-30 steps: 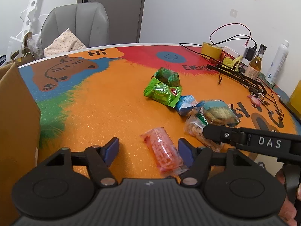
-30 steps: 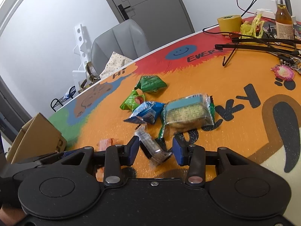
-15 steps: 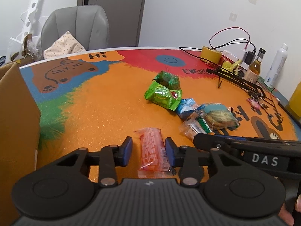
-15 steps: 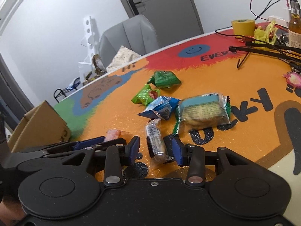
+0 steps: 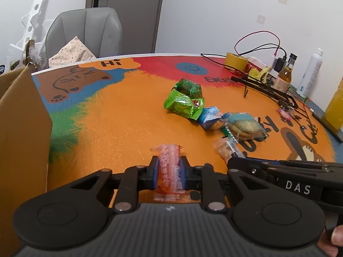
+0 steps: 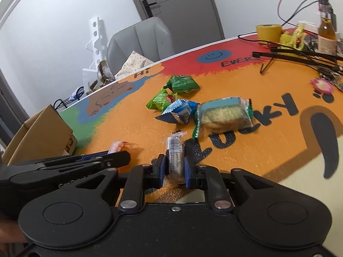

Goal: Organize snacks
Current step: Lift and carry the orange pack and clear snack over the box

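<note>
Jaws clamp orange packet [image 5: 169, 167]; right view: clear cracker packet [image 6: 175, 156] clamped.

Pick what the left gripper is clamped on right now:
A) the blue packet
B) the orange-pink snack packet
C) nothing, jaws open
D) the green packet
B: in the left wrist view the left gripper has both blue pads pressed against the sides of the orange-pink snack packet, while the blue packet and the green packet lie farther out on the table.
</note>
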### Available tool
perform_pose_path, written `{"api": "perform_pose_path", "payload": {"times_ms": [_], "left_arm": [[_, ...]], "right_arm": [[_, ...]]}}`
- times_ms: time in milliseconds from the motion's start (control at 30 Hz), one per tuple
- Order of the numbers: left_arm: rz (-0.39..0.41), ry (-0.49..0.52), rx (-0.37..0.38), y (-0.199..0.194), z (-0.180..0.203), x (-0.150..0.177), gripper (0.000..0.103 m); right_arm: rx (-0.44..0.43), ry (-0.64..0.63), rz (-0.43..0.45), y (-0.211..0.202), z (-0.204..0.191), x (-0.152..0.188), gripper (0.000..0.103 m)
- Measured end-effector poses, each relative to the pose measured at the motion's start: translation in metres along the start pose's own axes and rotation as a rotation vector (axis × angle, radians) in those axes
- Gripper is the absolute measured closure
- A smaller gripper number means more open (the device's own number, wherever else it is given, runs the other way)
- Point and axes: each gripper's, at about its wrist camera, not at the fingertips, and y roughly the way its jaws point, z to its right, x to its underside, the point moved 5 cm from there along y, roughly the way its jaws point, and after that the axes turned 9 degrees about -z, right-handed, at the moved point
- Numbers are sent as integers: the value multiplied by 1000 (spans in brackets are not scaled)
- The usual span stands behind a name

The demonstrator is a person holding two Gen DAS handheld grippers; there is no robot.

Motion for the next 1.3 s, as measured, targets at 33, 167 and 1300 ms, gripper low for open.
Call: {"api": "perform_pose_path", "payload": {"times_ms": [33, 167, 1300], "left_arm": [[4, 1, 0, -3, 0, 0, 85], [21, 7, -1, -14, 3, 2, 85], [221, -42, -16, -143, -46, 14, 85]], "right_arm": [[0, 7, 7, -3, 0, 1, 86], [-3, 29, 33, -15, -1, 5, 86], [-35, -27, 169, -76, -96, 7, 86]]}}
